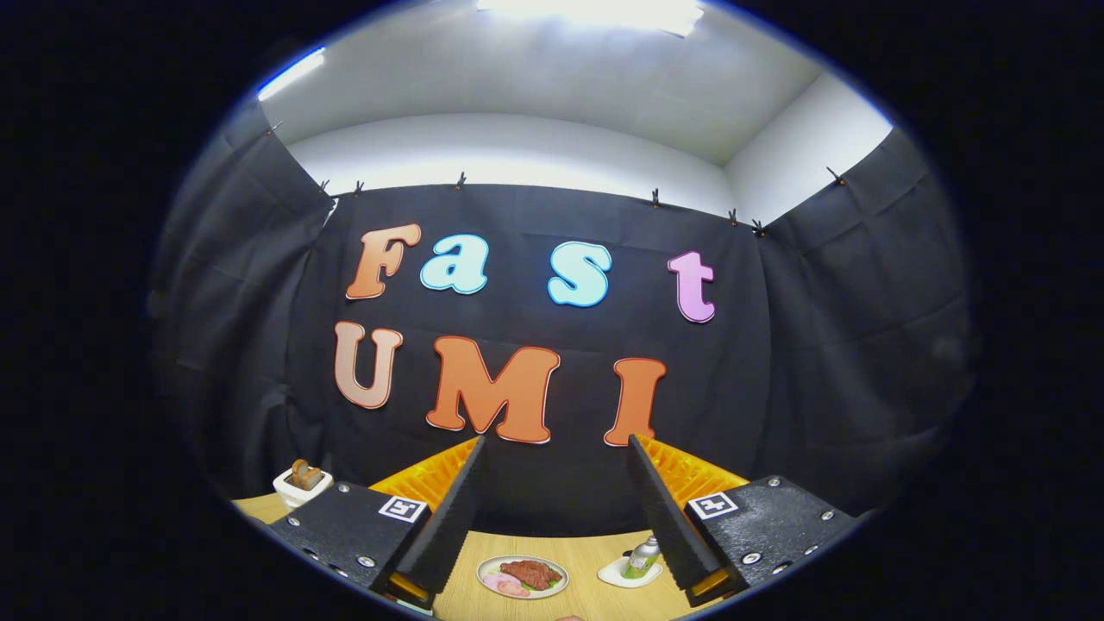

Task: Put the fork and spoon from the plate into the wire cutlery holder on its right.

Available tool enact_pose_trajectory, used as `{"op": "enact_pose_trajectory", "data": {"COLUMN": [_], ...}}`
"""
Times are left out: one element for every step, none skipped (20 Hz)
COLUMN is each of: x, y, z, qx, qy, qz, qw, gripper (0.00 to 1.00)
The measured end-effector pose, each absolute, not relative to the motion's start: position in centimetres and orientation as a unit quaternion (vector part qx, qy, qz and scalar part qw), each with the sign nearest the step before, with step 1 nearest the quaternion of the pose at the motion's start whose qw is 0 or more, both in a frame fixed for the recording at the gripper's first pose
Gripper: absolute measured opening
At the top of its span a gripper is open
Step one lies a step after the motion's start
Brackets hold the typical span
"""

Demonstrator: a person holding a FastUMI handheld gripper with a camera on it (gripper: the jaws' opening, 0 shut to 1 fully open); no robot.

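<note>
- The tongs (pixel 556 496) are being held wide apart at the lower centre of the frame, released, with nothing being gripped between the two dark fingers (pixel 448 517).
- A plate (pixel 522 576) is being seen low between the fingers, resting on the tabletop (pixel 586 595); food is lying on it, but a fork or spoon cannot be made out at this size.
- A small white dish (pixel 628 576) carrying a green bottle (pixel 641 556) is sitting just right of the plate; a wire cutlery holder cannot be identified.
- A white cup (pixel 302 486) is standing at the lower left, beyond the left finger.
- Risk being judged: the tongs are being pointed high, so a blind descent could be knocking the bottle over or nudging the plate.
- Square coded markers are being carried on both finger mounts; no brand writing on the bottle can be read.
</note>
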State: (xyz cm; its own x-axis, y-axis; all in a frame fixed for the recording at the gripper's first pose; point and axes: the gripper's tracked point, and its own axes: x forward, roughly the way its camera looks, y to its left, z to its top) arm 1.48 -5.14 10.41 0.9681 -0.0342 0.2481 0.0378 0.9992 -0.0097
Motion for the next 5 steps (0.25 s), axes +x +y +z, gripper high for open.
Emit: {"op": "enact_pose_trajectory", "data": {"x": [1.4, 1.4, 1.6, 1.7, 1.7], "y": [-4.8, -4.3, -3.7, -3.4, -3.2], "z": [10.5, 10.6, 10.7, 10.8, 10.7], "qx": [-0.006, -0.007, -0.009, -0.013, -0.019], "qy": [-0.129, -0.134, -0.139, -0.142, -0.142], "qz": [-0.019, -0.019, -0.019, -0.022, -0.024], "qw": [0.991, 0.991, 0.990, 0.990, 0.989], "gripper": [0.94, 0.94, 0.94, 0.94, 0.94]}}
